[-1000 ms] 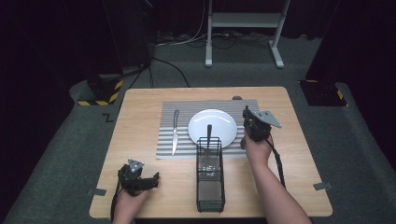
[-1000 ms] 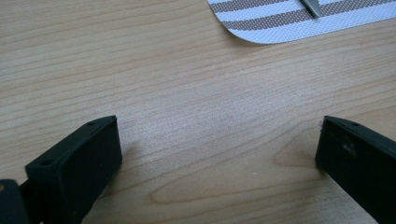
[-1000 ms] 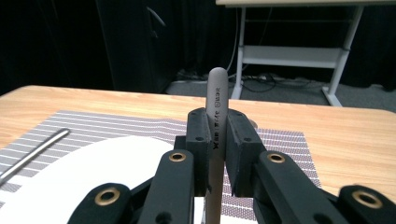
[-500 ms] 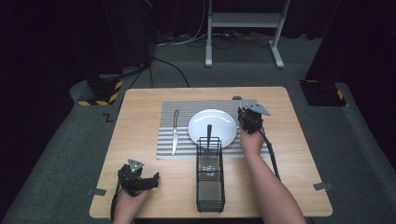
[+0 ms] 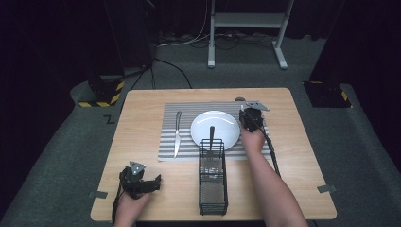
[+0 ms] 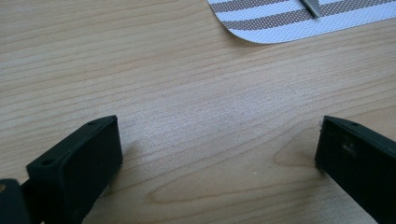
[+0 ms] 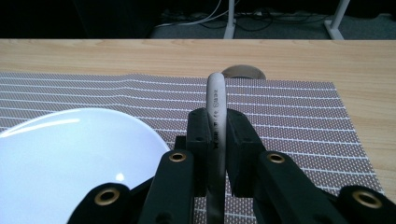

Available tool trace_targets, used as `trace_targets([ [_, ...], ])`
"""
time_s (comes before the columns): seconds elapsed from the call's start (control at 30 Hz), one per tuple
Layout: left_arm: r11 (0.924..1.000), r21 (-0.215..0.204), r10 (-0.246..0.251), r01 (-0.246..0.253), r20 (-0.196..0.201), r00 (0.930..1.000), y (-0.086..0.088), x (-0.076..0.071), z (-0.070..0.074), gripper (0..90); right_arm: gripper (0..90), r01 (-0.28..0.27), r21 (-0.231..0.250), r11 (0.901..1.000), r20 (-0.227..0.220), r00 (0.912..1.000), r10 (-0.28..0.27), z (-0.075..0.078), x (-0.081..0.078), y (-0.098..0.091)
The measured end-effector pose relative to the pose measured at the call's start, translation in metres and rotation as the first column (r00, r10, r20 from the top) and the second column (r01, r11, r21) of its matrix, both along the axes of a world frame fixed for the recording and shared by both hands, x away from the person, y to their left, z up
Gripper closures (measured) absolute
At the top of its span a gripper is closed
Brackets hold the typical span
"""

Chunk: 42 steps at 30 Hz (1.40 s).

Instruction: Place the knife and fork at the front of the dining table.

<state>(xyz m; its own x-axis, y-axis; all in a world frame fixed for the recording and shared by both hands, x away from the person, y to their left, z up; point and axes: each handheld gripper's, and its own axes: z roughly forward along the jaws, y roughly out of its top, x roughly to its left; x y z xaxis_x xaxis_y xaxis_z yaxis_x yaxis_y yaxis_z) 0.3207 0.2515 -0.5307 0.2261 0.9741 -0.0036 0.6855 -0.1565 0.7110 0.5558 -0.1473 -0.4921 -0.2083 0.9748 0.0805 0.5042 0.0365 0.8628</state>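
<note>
Dark room all round, black curtains and a metal stand (image 5: 246, 28) at the back, with a pale wooden counter (image 5: 142, 109) lit in the middle of it. On it sits a striped placemat (image 5: 187, 111) with a white plate (image 5: 215, 130), a knife (image 5: 177, 135) lying left of the plate, and a black wire caddy (image 5: 213, 182) in front.

The right tool (image 7: 217, 140) is clenched on a slim metal utensil handle (image 7: 216, 100), over the mat just right of the plate. What kind of utensil it is I honestly can't tell: the business end runs down between the jaws and is cut off at the bottom of the right gripper view, and from the high view the right tool (image 5: 249, 118) covers it completely. Its long axis lines up with the jaws, rounded handle tip pointing away towards the counter's far edge, where some small round brownish thing (image 7: 243, 72) pokes out behind it, too hidden to name.

Another dark handle (image 5: 212, 135) sticks up from the caddy, its lower part lost in the wires.

The left tool (image 5: 142, 182) rests near the front left corner, jaws spread wide over bare wood, grasping nothing. In its own view just a corner of the mat (image 6: 289, 21) shows, with the knife tip (image 6: 312, 7) cut off at the top.
</note>
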Motion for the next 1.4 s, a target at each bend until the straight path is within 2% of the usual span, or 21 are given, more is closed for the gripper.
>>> trace_targets([
  [0.13, 1.0, 0.0, 0.0, 0.0, 0.0, 1.0, 0.0, 0.0, 0.0, 0.7, 81.3, 0.007, 0.003, 1.0, -0.026, 0.9996, -0.007, -0.004, 0.005, 0.0],
  [0.3, 1.0, 0.0, 0.0, 0.0, 0.0, 1.0, 0.0, 0.0, 0.0, 0.7, 81.5, 0.03, 0.004, 0.9996, -0.096, 0.9949, -0.029, -0.011, 0.01, -0.003],
  [0.6, 1.0, 0.0, -0.001, 0.001, 0.0, 1.0, 0.0, 0.0, 0.0, 0.9, 81.4, 0.027, 0.005, 0.9996, -0.117, 0.9928, -0.026, -0.013, 0.013, -0.003],
  [0.83, 1.0, 0.0, -0.001, 0.001, 0.0, 1.0, 0.0, 0.0, 0.0, 0.8, 81.0, 0.048, 0.02, 0.9987, -0.137, 0.9896, -0.044, -0.012, 0.016, -0.004],
  [0.93, 1.0, 0.0, -0.002, 0.002, 0.0, 1.0, 0.0, 0.0, 0.0, 0.8, 78.3, 0.049, 0.023, 0.9985, -0.14, 0.9891, -0.045, -0.011, 0.016, -0.005],
  [1.17, 1.0, 0.0, -0.002, 0.002, 0.0, 1.0, 0.0, 0.0, 0.0, 0.8, 70.3, 0.043, -0.004, 0.999, -0.136, 0.9897, -0.044, -0.006, 0.013, -0.006],
  [1.4, 1.0, 0.0, -0.002, 0.002, 0.0, 1.0, 0.0, 0.0, 0.0, 0.8, 67.5, 0.022, -0.009, 0.9997, -0.086, 0.9961, -0.023, 0.009, -0.003, -0.01],
])
